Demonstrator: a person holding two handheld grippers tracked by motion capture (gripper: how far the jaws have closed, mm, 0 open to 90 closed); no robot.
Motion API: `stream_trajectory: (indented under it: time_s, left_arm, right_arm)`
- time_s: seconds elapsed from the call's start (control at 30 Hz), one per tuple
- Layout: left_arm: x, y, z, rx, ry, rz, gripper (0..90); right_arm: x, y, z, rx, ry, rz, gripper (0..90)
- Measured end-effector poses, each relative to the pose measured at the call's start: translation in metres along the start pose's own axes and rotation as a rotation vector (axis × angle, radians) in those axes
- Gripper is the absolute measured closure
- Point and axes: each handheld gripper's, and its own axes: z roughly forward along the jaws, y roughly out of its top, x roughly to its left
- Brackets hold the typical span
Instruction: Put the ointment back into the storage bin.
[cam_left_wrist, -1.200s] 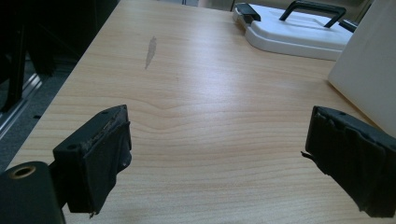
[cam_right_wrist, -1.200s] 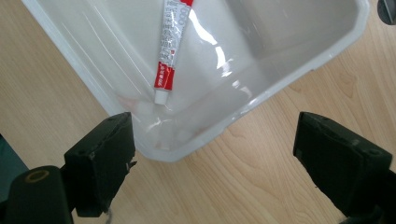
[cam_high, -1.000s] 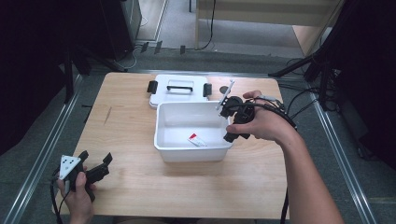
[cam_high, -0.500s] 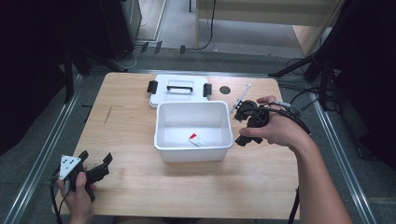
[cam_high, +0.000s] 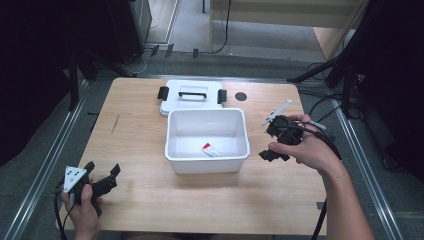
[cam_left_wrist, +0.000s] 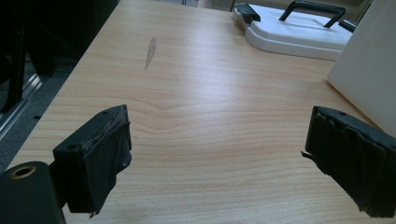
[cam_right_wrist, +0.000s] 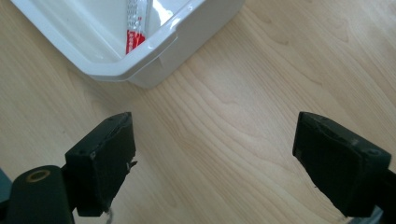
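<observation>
1. White plastic bin at the middle of a wooden table, open at the top, seen from above.
2. Inside the bin, on its floor toward 5 o'clock, a small white tube with a red end; also seen in the right gripper view, lying loose, touched by nothing.
3. Behind the bin at 12 o'clock, touching or just beside its far wall, a white lid with a black handle and black clips, lying flat.
4. Right gripper held at 3 o'clock of the bin, just beside its right wall, above bare wood; jaws wide apart and empty, with the bin's corner ahead at 11 o'clock in its own view.
5. Left gripper at 8 o'clock of the bin, well apart from it near the table's front edge; jaws spread, nothing between them, bare wood ahead.
6. Thin white stick beside the right hand at 1 o'clock of the gripper; too small to tell what it is.
7. Judged step: tube already dropped in the bin, lid not yet on.
8. Likely next move: a reach to the lid at 12 o'clock, a grip on its handle or edge, a lift over the bin, then lining up the clips with the rim.
</observation>
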Motion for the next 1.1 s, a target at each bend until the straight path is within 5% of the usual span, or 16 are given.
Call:
stream_trajectory:
  time_s: [0.47,0.8,1.1]
  left_arm:
    - [-0.001,0.000,0.000,0.002,0.003,0.001,7.9]
    - [-0.001,0.000,0.000,0.000,0.006,0.008,7.9]
    - [-0.001,0.000,0.000,0.002,0.008,0.012,7.9]
  right_arm:
    - [-0.008,-0.054,0.020,-0.321,-0.041,0.159,13.2]
    - [-0.004,-0.098,0.046,-0.565,-0.114,0.297,13.2]
    - [0.000,-0.134,0.065,-0.675,-0.191,0.354,13.3]
